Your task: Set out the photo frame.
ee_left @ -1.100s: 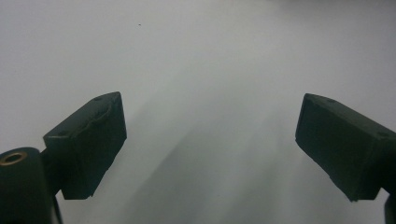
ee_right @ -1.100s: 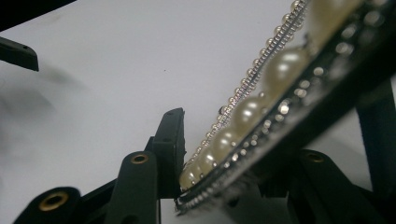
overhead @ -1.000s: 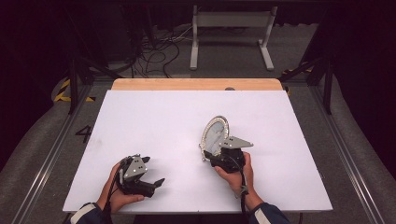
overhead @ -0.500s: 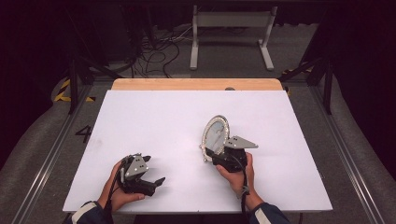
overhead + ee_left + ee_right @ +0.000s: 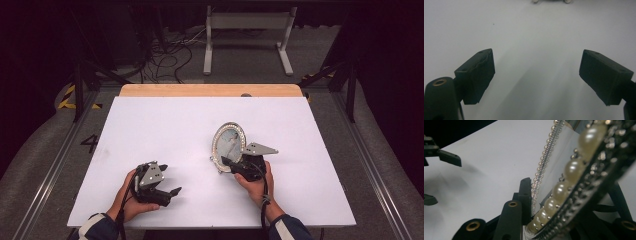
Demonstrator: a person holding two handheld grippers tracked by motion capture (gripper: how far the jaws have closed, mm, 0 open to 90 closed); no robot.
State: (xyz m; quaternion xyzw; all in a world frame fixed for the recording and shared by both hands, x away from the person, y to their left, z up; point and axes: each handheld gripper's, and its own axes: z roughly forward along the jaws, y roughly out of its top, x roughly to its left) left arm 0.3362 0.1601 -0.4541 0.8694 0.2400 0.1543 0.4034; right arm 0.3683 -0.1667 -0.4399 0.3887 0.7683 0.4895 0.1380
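Pearl-rimmed oval picture frame [image 5: 228, 145] stands nearly upright right of centre on the white counter [image 5: 165, 125], its long axis vertical, lower rim pinched by the just-closing right gripper [image 5: 229, 162], while the left gripper [image 5: 170, 192], jaws wide and empty, rests well apart.

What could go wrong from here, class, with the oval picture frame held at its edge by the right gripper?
1. The right gripper, whose jaws have just been closing, clamps the picture frame only at its lower rim, so the frame may tip or slip out.
2. The jaws press on the pearl beading and glass; squeezing harder might chip them.
3. The left gripper sits open and apart on the table, giving no support.
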